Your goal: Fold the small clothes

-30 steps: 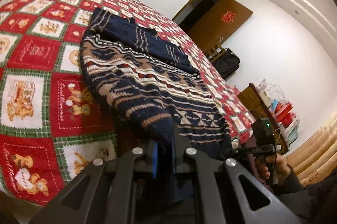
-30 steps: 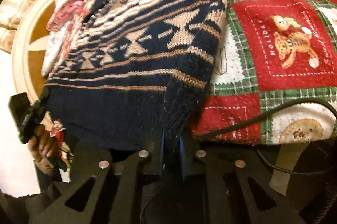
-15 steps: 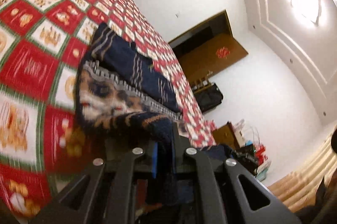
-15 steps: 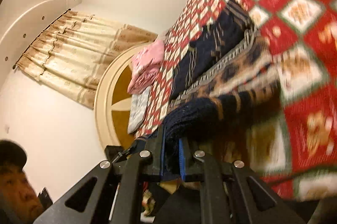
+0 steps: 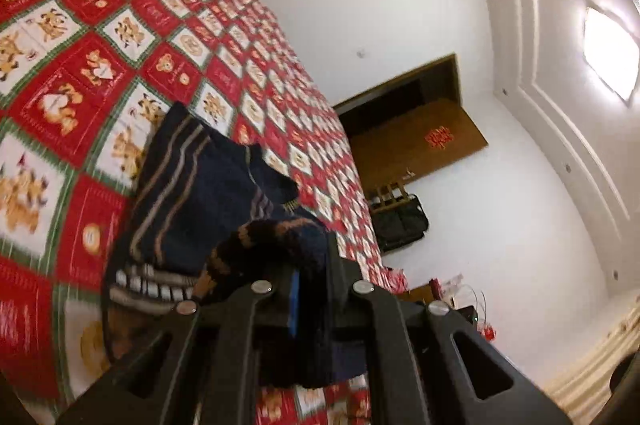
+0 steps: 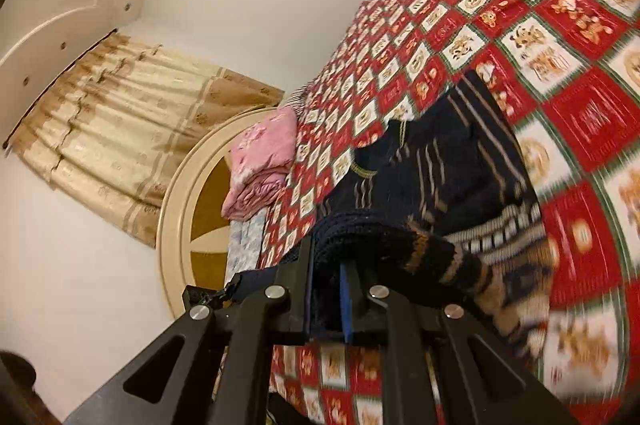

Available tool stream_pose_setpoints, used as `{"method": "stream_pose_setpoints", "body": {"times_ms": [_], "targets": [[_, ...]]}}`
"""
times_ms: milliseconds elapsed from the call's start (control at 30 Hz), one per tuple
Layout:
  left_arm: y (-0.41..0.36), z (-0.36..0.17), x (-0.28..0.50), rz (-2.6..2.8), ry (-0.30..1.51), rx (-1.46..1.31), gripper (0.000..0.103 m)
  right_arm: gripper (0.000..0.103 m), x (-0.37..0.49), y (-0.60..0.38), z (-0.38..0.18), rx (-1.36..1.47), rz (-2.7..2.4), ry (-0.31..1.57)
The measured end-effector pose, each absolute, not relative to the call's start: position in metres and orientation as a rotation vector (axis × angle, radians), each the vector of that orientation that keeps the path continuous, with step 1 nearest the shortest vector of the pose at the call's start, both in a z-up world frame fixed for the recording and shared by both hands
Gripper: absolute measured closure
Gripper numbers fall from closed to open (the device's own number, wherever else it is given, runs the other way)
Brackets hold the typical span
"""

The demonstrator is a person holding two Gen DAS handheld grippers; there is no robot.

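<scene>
A navy knitted sweater (image 5: 188, 197) with tan, white and red stripes lies on the red patchwork bedspread (image 5: 80, 65). My left gripper (image 5: 312, 289) is shut on its bottom hem, lifted and carried over the sweater's upper part. My right gripper (image 6: 328, 289) is shut on the hem's other corner, and the sweater (image 6: 448, 177) also shows there, its lower part bunched and raised over the sleeves. The hem hangs rolled over both grippers' fingers and hides the fingertips.
Folded pink clothes (image 6: 264, 161) sit by the round cream headboard (image 6: 176, 225). Beige curtains (image 6: 112, 121) hang behind. A wooden door (image 5: 416, 141), a black bag (image 5: 400, 221) and cluttered furniture stand beyond the bed's far side.
Both grippers have lifted the sweater's hem off the bed edge and carried it up and forward over the sweater's body. The lower half now folds over toward the sleeves.
</scene>
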State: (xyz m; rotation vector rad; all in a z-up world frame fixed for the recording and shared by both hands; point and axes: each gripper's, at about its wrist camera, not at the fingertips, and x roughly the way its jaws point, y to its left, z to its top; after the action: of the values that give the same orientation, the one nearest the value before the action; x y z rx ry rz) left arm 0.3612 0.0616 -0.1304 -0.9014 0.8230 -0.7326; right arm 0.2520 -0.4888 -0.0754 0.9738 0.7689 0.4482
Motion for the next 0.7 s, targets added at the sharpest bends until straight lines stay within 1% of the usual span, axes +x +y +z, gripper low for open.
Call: {"method": "stream_pose_setpoints", "body": {"times_ms": [267, 433, 500, 533, 567, 600, 633, 667, 700], "targets": [[0.048, -0.16, 0.441, -0.669, 0.9, -0.932, 0.093, 0.092, 0.354, -0.495, -0.115, 0.995, 0.413, 0.858], [0.033, -0.188, 0.487, -0.63, 0.955, -0.924, 0.093, 0.092, 0.42, -0.505, -0.156, 1.036, 0.391, 0.924], [0.03, -0.2, 0.5, -0.586, 0.997, -0.934, 0.09, 0.091, 0.44, -0.511, -0.174, 1.04, 0.341, 0.947], [0.029, -0.206, 0.506, -0.587, 1.005, -0.955, 0.09, 0.086, 0.447, -0.515, -0.182, 1.044, 0.301, 0.961], [0.028, -0.209, 0.51, -0.586, 1.006, -0.961, 0.09, 0.075, 0.454, -0.52, -0.19, 1.05, 0.268, 0.967], [0.028, -0.211, 0.514, -0.584, 1.009, -0.969, 0.09, 0.069, 0.458, -0.525, -0.195, 1.056, 0.245, 0.948], [0.03, -0.211, 0.515, -0.594, 1.005, -0.984, 0.089, 0.056, 0.46, -0.53, -0.197, 1.059, 0.23, 0.921], [0.033, -0.211, 0.516, -0.607, 0.989, -1.007, 0.084, 0.047, 0.462, -0.532, -0.196, 1.058, 0.23, 0.903], [0.035, -0.211, 0.514, -0.604, 0.978, -1.014, 0.079, 0.043, 0.466, -0.535, -0.194, 1.063, 0.243, 0.879]]}}
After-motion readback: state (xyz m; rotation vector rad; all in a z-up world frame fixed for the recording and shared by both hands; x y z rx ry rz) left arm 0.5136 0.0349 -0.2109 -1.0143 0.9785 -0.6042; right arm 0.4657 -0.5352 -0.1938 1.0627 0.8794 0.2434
